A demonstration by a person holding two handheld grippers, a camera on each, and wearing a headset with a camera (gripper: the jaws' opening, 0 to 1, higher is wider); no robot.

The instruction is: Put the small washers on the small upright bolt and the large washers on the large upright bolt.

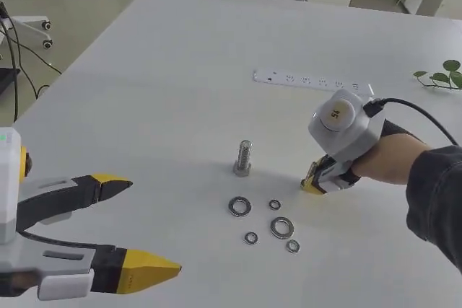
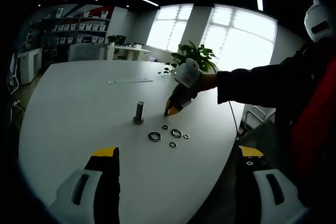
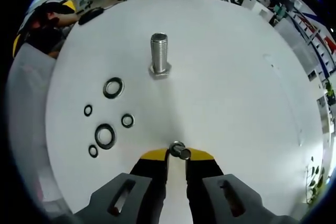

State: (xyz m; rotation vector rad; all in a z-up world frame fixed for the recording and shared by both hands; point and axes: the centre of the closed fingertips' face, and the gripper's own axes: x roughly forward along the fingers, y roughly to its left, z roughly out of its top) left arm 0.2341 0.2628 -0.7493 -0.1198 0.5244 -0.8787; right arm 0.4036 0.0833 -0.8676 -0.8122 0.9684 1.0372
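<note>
one white desk [image 1: 180, 70] carries everything i am working with. my left tool [image 1: 153, 227] hangs low over the near left edge, its yellow-tipped jaws spread wide with nothing between them. my right tool [image 1: 317, 182] is down at the desk surface on the right side. its jaws are drawn narrow and pinch the small bolt [image 3: 179, 151] at their very tips (whether the bolt rests on the desk i cannot tell from here). a white power strip [image 1: 310, 81] lies farther back, and a leafy plant [image 1: 442, 76] pokes in at the far right edge. the large bolt [image 1: 244, 158] stands upright on its head near the middle of the desk, apart from both tools. five loose rings lie flat in a small cluster on the near side of it. two are large washers [image 1: 240, 206], one just in front of the bolt and the other nearer me and to the right. three are small washers [image 1: 274, 205], scattered among them, each apart from the next.
</note>
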